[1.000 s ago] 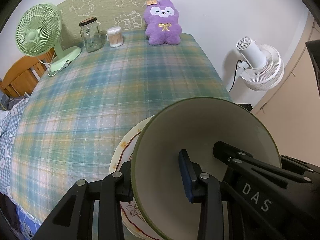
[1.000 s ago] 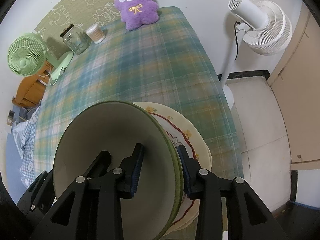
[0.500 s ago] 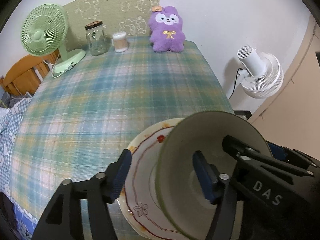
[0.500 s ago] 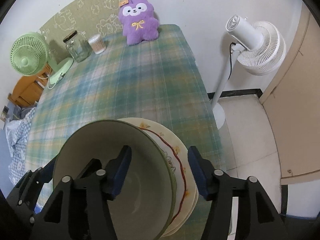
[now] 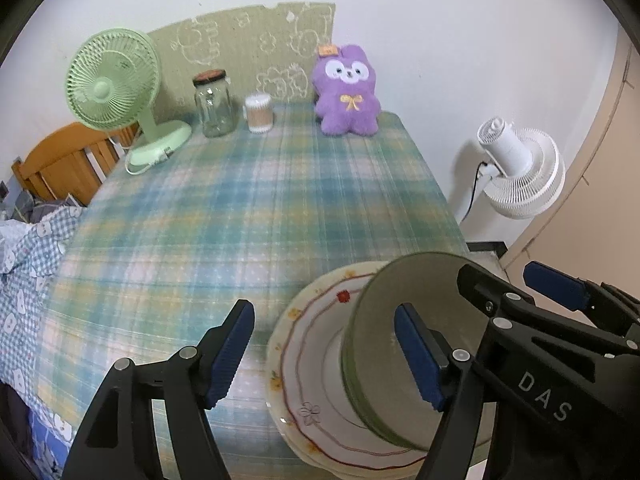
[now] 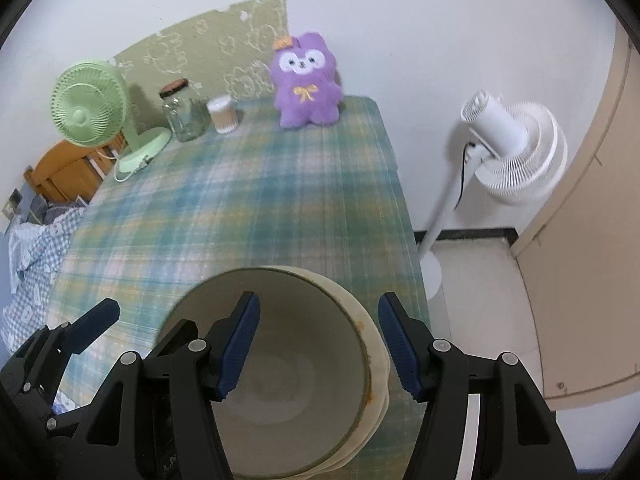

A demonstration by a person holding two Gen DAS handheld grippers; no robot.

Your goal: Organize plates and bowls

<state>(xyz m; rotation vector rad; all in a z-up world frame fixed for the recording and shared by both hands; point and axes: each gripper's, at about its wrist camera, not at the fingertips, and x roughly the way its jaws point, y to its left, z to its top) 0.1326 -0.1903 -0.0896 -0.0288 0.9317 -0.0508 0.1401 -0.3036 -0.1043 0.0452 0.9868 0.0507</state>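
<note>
A green-rimmed bowl is seated in a floral plate at the near right corner of the table, on a plaid tablecloth.

Left gripper: the jaws are spread wide. The left pad is seen over bare cloth, clear of the plate edge; the right pad lies in line with the bowl's mouth, and contact with the bowl wall cannot be confirmed. Nothing is clamped.

Right gripper: the jaws are likewise parted. The bowl sits directly ahead and below, with the left pad over the bowl's interior and the right pad outside the plate rim. No grip on either dish is observed. The left gripper's body is visible at this tool's lower left.

The plate appears to rest on at least one further plate; the number in the stack cannot be determined.

Beyond both tools, along the far table edge, are noted, from left to right: a green desk fan, a glass jar with a dark lid, a container of cotton swabs and a purple plush toy. To the right of the tools, off the table, a white floor fan is standing. To the far left, a wooden headboard and checked bedding are recorded.
</note>
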